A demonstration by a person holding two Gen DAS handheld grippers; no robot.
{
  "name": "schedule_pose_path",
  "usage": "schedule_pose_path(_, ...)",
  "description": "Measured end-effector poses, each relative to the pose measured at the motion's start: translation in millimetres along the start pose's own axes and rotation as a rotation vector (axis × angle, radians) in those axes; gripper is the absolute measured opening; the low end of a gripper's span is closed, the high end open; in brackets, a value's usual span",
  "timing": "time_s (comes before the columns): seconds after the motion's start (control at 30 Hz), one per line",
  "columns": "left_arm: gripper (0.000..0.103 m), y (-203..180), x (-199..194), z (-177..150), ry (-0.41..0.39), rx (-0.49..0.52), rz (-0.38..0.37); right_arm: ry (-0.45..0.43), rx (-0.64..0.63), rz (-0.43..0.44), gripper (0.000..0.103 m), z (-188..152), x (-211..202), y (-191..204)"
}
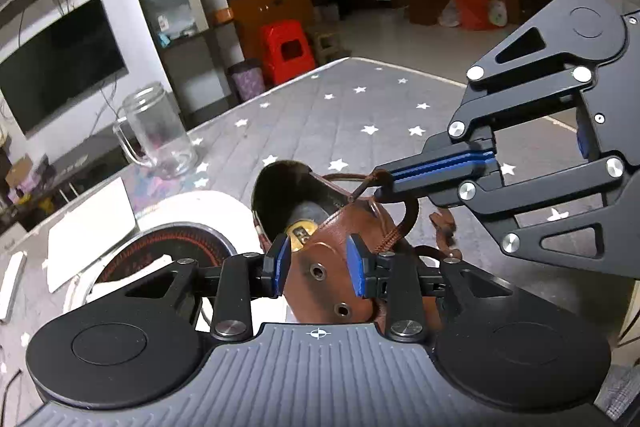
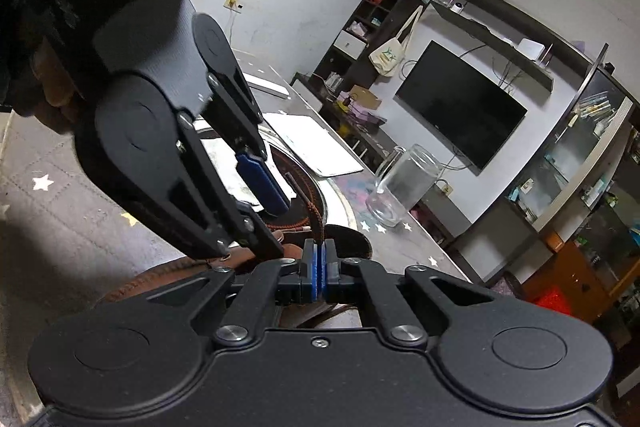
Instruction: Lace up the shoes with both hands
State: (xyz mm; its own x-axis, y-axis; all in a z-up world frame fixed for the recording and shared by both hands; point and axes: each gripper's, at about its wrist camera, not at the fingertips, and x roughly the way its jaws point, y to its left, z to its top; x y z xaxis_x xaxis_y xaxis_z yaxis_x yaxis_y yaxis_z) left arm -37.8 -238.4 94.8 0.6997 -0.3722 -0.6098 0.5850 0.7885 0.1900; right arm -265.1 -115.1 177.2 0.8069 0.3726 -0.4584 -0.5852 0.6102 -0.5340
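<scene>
A brown leather shoe (image 1: 320,239) lies on the grey star-patterned cloth, its opening facing away. My left gripper (image 1: 320,265) is shut on the shoe's eyelet flap (image 1: 326,283), its blue pads against both sides. My right gripper (image 1: 386,183) comes in from the right above the shoe and is shut on the brown lace (image 1: 362,189), which loops back down to the eyelets. In the right wrist view the right gripper (image 2: 319,253) pinches the lace (image 2: 314,215), which rises out of the pads, and the left gripper (image 2: 262,183) reaches down onto the shoe (image 2: 188,265) at left.
A clear glass jar with a handle (image 1: 156,135) stands at the table's left edge, also in the right wrist view (image 2: 404,183). A round white plate with a dark patterned centre (image 1: 168,247) and white paper (image 1: 90,227) lie left of the shoe.
</scene>
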Motion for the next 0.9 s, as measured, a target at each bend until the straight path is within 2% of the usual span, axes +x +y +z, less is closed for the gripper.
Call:
schedule_pose_path(0.2, 0.033, 14.7, -15.2, -7.8, -0.020, 0.025, 0.012, 0.004, -0.032, 0.008, 0.002, -0.3, 3.8, 3.5)
schedule_pose_path(0.47, 0.030, 33.8, -22.0, -26.8, -0.028, 0.001, 0.020, 0.040, -0.122, 0.029, 0.002, -4.4, 17.3, 19.6)
schedule_pose_path(0.9, 0.030, 38.1, -19.1, -37.1, -0.037, -0.012, 0.023, 0.094, -0.494, -0.027, 0.002, -13.8, 38.4, 64.3)
